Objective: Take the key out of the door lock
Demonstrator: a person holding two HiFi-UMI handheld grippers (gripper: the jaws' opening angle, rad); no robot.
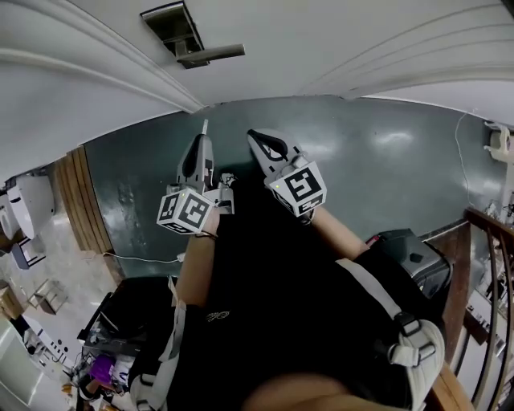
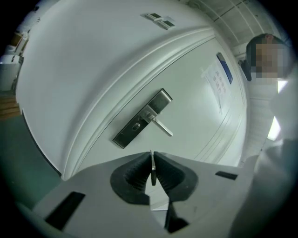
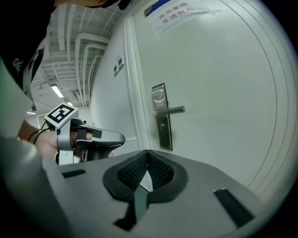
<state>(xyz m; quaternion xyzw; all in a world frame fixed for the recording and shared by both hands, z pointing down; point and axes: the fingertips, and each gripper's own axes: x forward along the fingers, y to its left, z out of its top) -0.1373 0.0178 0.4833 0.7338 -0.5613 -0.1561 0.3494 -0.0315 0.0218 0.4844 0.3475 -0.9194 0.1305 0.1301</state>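
My left gripper (image 2: pixel 152 155) is shut on a thin metal key (image 2: pixel 152 168), held edge-on between the black pads, well back from the white door (image 2: pixel 116 69). The steel lock plate (image 2: pixel 142 118) and its lever handle (image 2: pixel 163 126) lie ahead; the keyhole (image 2: pixel 135 126) shows no key in it. In the head view the key's tip (image 1: pixel 205 126) sticks out of the left gripper (image 1: pixel 203 138), below the lock plate (image 1: pixel 178 30). My right gripper (image 3: pixel 147 153) is shut with nothing in it, beside the left gripper (image 3: pixel 95 138) and facing the lock plate (image 3: pixel 161 116).
A paper notice (image 3: pixel 179 11) is stuck high on the door. A person in white (image 2: pixel 265 111) stands to the right of it. The floor (image 1: pixel 361 177) is dark green. A black case (image 1: pixel 409 257) and a wooden railing (image 1: pixel 486 233) are behind me on the right.
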